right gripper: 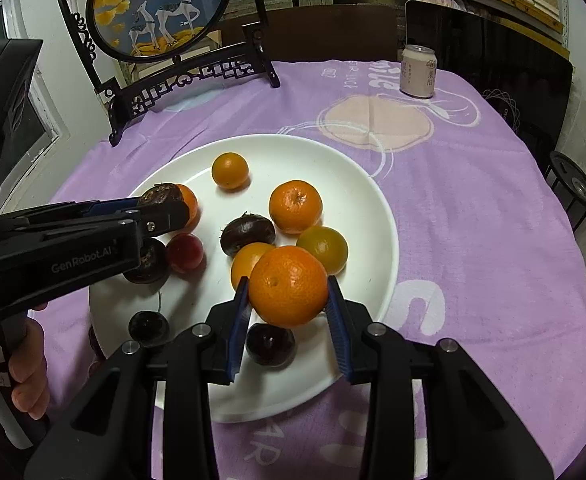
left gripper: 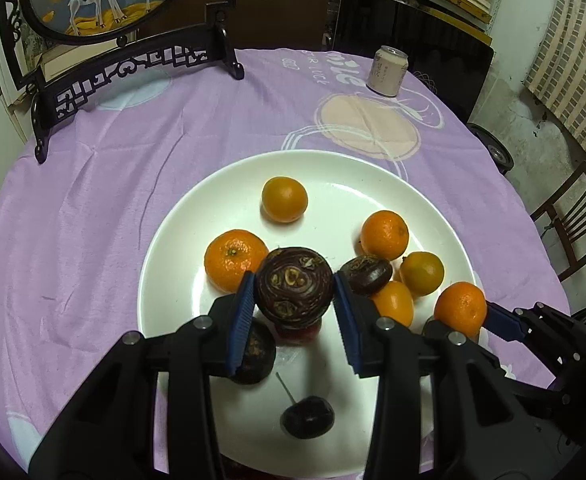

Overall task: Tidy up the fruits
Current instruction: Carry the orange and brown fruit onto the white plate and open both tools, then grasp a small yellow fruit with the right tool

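The round worktop (left gripper: 113, 184) is covered by a lilac printed cloth. At its far left edge a black carved wooden stand with a round painted deer panel (right gripper: 161, 12) is set upright, and near the far right edge a pale pink drink can (left gripper: 387, 72) is seen. A large round white ceramic plate (right gripper: 357, 184) is placed toward the near middle of the worktop, and the fruit is gathered on it.

The left claw (left gripper: 295, 284) is clamped on a dark purple, wrinkled round fruit (left gripper: 295, 286), which is held above the near part of the plate. The right claw (right gripper: 289, 288) is clamped on a bright orange mandarin (right gripper: 289, 286), held over the plate's near right part.

On the plate are seen a second mandarin (right gripper: 295, 206), a mandarin at the left (left gripper: 235, 260), a small smooth orange citrus (right gripper: 230, 170) toward the far side, a greenish-orange citrus (right gripper: 323, 249), another dark wrinkled fruit (right gripper: 247, 234), a small red fruit (right gripper: 185, 252) and a dark stemmed cherry (left gripper: 308, 416) near the near rim.
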